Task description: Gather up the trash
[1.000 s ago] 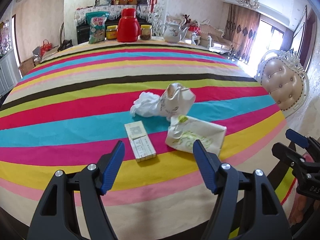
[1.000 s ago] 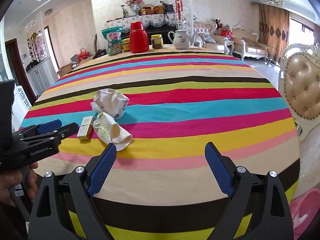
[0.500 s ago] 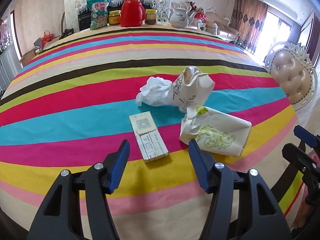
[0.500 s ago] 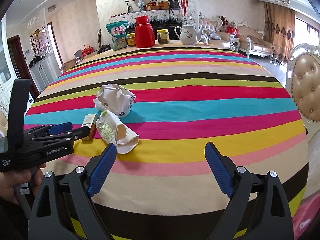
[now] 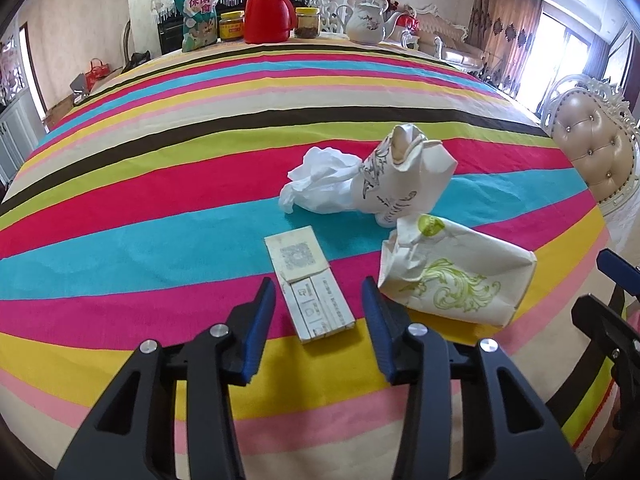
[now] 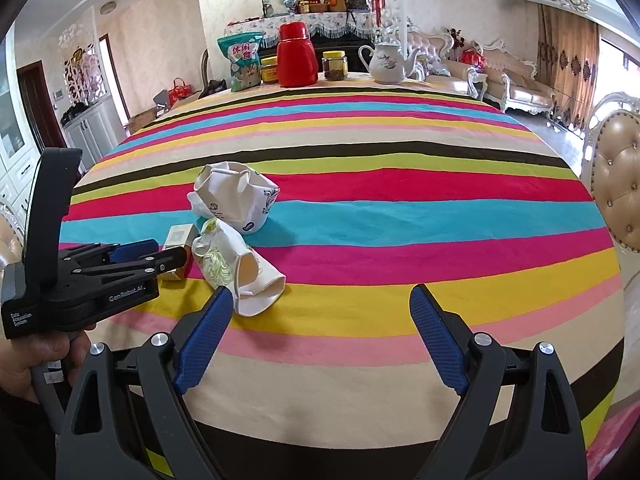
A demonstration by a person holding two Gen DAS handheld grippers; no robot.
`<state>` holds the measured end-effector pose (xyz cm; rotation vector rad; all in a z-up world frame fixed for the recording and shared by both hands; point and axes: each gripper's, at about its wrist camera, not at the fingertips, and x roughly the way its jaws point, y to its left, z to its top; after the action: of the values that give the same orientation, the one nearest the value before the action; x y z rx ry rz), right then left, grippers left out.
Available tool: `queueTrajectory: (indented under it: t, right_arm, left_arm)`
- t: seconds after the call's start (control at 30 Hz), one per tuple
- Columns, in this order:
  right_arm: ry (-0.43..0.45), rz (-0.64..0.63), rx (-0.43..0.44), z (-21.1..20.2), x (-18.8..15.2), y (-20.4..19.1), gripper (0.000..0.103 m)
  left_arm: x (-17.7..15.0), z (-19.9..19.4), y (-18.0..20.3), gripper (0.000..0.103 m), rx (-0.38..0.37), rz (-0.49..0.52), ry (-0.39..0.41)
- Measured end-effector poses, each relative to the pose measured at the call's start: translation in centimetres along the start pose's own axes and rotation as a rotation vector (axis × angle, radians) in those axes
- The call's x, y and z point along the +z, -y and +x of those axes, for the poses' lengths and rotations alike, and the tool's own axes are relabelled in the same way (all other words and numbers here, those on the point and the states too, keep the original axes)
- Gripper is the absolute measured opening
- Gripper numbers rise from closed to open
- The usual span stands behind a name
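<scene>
Jaws of my left gripper (image 5: pixel 318 320) are closing around the small flat carton (image 5: pixel 308 284), pads not yet touching it; my right gripper (image 6: pixel 320 340) gapes empty. Nothing is collected: carton, two crumpled paper bags (image 5: pixel 452 276) and tissue (image 5: pixel 320 188) lie on the striped worktop (image 5: pixel 160 200). Carton's long axis runs away from me, slightly leftward.

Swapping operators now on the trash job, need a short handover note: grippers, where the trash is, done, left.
Left gripper: jaws closing around the small flat cream cardboard box, pads not yet touching it.
Right gripper: wide open, empty, near the table edge.
Trash: box, crumpled green-print paper bag, crumpled black-print paper bag and white tissue wad all lie clustered on the striped tablecloth.
Done: nothing collected.
Left: grab the box, then the rest. No bin in view.
</scene>
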<state>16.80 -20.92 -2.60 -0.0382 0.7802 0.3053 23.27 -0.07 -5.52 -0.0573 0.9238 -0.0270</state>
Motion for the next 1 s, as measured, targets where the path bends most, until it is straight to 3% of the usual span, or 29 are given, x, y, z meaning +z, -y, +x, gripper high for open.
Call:
queueTrajectory:
  t: [0.17,0.5,0.53,0.57,0.63,0.83,1.0]
  right_arm:
    - [-0.008,-0.008,0.006,0.6,0.2,-0.5,0.085]
    - [-0.040,-0.058,0.020,2.3,0.8,-2.3,0.085]
    - [-0.044,-0.068,0.021,2.6,0.9,-2.6,0.085]
    - [-0.048,-0.076,0.021,2.8,1.0,-2.7,0.085]
    - [-0.060,-0.099,0.023,3.4,1.3,-3.4,0.085]
    - [-0.090,-0.156,0.023,5.2,2.6,-4.7,0.085]
    - [-0.116,-0.190,0.013,6.7,3.4,-5.4,0.085]
  left_arm:
    - [0.1,0.5,-0.1,0.036,0.013,0.011,-0.013]
    - [0.1,0.5,-0.4,0.031,0.012,0.024,-0.009]
    - [0.2,0.4,-0.6,0.028,0.010,0.020,-0.005]
    - [0.2,0.3,-0.8,0.019,0.010,0.017,0.001]
    - [0.2,0.0,-1.1,0.016,0.009,0.012,0.004]
    - [0.2,0.1,-1.7,0.016,0.005,0.007,-0.003]
    - [0.2,0.1,-2.2,0.025,-0.004,-0.008,0.000]
